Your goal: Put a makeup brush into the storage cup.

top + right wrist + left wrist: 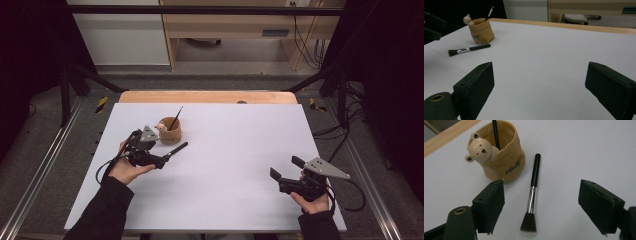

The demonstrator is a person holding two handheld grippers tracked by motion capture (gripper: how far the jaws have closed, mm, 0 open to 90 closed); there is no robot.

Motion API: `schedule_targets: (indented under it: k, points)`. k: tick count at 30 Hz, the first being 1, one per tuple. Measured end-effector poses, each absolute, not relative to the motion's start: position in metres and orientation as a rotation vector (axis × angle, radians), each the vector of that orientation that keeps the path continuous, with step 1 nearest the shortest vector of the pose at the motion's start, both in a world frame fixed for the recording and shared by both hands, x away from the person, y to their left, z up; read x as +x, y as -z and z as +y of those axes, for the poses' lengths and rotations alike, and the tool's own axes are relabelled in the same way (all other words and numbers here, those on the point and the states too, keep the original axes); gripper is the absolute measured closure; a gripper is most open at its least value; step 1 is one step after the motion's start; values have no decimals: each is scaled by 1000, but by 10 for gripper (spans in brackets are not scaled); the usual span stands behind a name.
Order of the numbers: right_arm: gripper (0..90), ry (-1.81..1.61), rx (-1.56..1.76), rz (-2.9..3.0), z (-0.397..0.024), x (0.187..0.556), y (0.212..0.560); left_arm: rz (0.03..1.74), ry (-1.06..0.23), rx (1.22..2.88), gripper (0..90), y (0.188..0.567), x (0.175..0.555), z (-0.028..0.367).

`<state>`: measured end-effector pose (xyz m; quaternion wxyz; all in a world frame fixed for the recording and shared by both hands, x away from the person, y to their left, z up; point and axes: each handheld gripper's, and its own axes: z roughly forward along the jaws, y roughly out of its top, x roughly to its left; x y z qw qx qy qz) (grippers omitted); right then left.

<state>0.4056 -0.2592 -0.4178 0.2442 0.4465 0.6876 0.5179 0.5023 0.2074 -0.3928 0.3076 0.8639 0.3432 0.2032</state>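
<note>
The left gripper [541, 207] hangs over the white table [240, 165] with its jaws spread wide and nothing between the pads; the makeup brush [532, 200] lies flat on the table in the gap below them, bristles toward the gripper, handle tip just beside the bear-faced pen cup [499, 155]. The right gripper [539, 92] is likewise open and empty, well apart from the brush at the table's other side. The brush looks light and stiff, with a glossy black handle that could slip and roll; the soft bristle head would splay if pinched, so the metal ferrule or the handle just past it seems the best place to grip. The cup looks soft-walled and easily nudged. A thin dark stick [496, 133] stands in the cup, its top cut off and its lower end hidden inside.
</note>
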Motion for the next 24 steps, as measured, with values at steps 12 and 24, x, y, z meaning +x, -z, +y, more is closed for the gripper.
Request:
schedule_targets:
  k: [12, 24]
  points:
    - [89, -1413, 1219, 1883, -259, 406, 419, 915, -508, 2394, 255, 410, 519, 195]
    - [90, -1413, 1221, 1886, -258, 406, 419, 963, -470, 2451, 325, 431, 535, 195]
